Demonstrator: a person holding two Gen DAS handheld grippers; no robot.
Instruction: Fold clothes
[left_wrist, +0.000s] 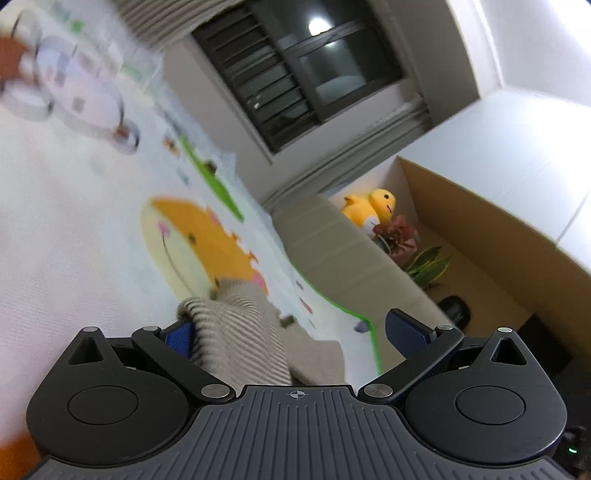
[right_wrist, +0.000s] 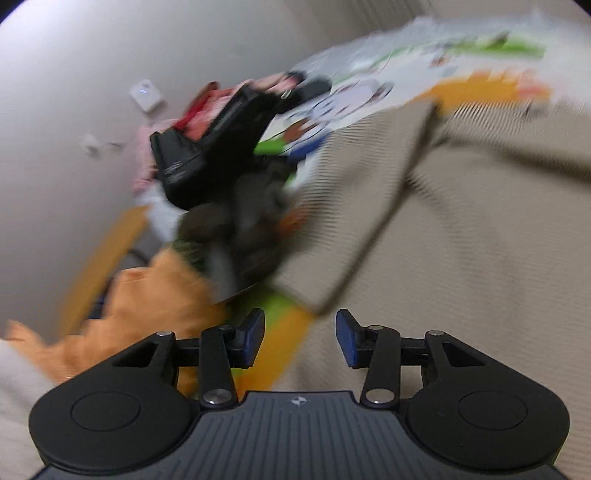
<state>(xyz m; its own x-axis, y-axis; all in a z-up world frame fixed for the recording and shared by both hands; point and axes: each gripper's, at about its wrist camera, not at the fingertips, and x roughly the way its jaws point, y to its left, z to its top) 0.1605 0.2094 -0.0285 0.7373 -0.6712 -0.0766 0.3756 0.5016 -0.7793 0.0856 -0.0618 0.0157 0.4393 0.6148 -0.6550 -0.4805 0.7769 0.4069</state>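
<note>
A beige ribbed garment (left_wrist: 240, 332) lies on the printed play mat (left_wrist: 92, 229). In the left wrist view a fold of it rises between the fingers of my left gripper (left_wrist: 291, 334), close against the left blue pad (left_wrist: 179, 338). The jaws stand wide apart, so that gripper is open. In the blurred right wrist view the same beige garment (right_wrist: 461, 240) spreads across the right half, with a folded edge running diagonally. My right gripper (right_wrist: 301, 338) hovers open over the garment's lower edge and the mat, holding nothing.
A pile of other clothes sits at the left of the right wrist view: an orange piece (right_wrist: 147, 306), dark grey ones (right_wrist: 243, 218) and a black one (right_wrist: 207, 147). Beyond the mat are a cardboard box (left_wrist: 480, 240), a yellow plush toy (left_wrist: 373, 208), a plant (left_wrist: 428, 264) and a window (left_wrist: 295, 74).
</note>
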